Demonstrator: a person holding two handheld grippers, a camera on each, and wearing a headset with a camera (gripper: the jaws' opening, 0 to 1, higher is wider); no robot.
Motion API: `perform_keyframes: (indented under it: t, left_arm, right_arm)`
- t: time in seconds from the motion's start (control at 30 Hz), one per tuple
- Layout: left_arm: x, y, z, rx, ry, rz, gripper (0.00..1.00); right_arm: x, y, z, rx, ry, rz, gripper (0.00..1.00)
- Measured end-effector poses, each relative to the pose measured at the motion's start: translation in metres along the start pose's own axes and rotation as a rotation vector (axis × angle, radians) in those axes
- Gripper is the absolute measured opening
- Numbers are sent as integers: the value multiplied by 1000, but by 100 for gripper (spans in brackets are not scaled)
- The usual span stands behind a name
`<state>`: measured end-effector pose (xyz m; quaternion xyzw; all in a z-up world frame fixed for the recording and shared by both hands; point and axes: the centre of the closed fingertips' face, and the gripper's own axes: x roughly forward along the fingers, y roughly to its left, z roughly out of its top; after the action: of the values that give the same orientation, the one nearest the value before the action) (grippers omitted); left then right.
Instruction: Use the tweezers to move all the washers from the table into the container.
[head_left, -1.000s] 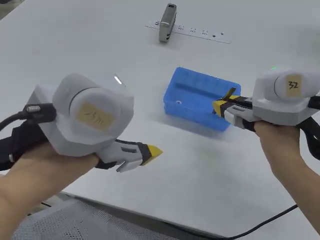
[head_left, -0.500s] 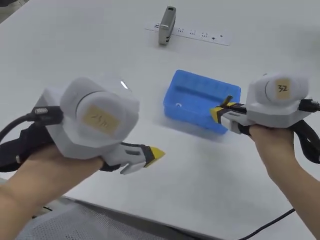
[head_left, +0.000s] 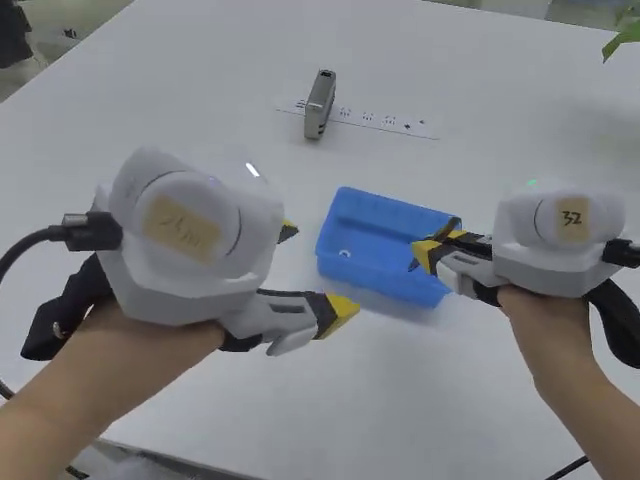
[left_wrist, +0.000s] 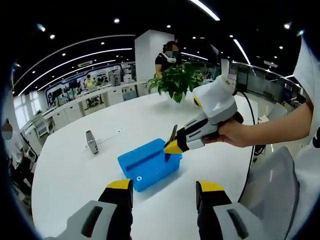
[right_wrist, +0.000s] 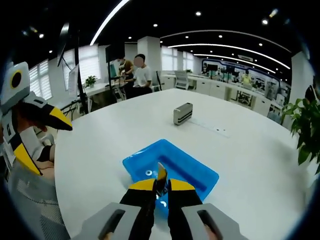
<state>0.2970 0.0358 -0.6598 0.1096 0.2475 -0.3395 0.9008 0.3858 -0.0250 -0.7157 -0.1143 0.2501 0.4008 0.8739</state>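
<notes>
Hovering nearest: left gripper, jaws wide apart, nothing between them, above the white table on the near side of the container.
Right gripper: jaws narrow, pinched on the tweezers, with the tips pointing down over one end of the container.
Place of the container: blue, open on top, flat on the table, between the two grippers.
Washers: small pale rings on the blue floor inside the container; one also in the head view, near the left wall.
Done, by judgement: most or all of the moving, with the rings seen already inside the container.
Left, by judgement: perhaps one last drop from the tweezers, then a check of the table.
Hard to make out: any washer in the tips of the tweezers, too small and partly covered by the jaws; the exact count of rings; pale rings on a white table, easy to miss.
Farther: power strip with a grey plug block, well apart from the container.
</notes>
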Motion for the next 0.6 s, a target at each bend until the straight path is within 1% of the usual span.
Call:
perform_keyframes:
  t: [0.07, 0.13, 0.17, 0.2, 0.3, 0.37, 0.4, 0.5, 0.53, 0.6]
  left_arm:
    - [1, -6, 9, 27, -14, -19, 39]
    - [2, -13, 16, 39, -32, -46, 31]
    - [2, -16, 20, 44, -43, -53, 28]
    - [2, -18, 23, 49, -51, -59, 25]
    - [3, -26, 29, 66, -63, -71, 24]
    - [3, -31, 30, 79, -64, -81, 23]
    - [3, -33, 30, 85, -67, -86, 22]
    - [4, -42, 30, 103, -67, -109, 19]
    - [4, -45, 29, 108, -63, -117, 19]
    - [4, -54, 24, 133, -49, -140, 18]
  right_arm:
    - [-8, 7, 5, -21, -13, 4, 4]
    - [-13, 14, 8, -35, -20, 14, 4]
    - [-17, 21, 9, -44, -24, 25, 4]
    - [-19, 23, 9, -51, -26, 27, 4]
    - [-27, 40, 7, -73, -25, 41, 5]
    - [-30, 49, 3, -86, -15, 49, 5]
    - [-31, 57, -1, -91, -8, 63, 5]
    - [-35, 73, -9, -115, 6, 86, 5]
    - [-35, 76, -11, -123, 11, 88, 5]
    - [-36, 84, -16, -123, 15, 96, 5]
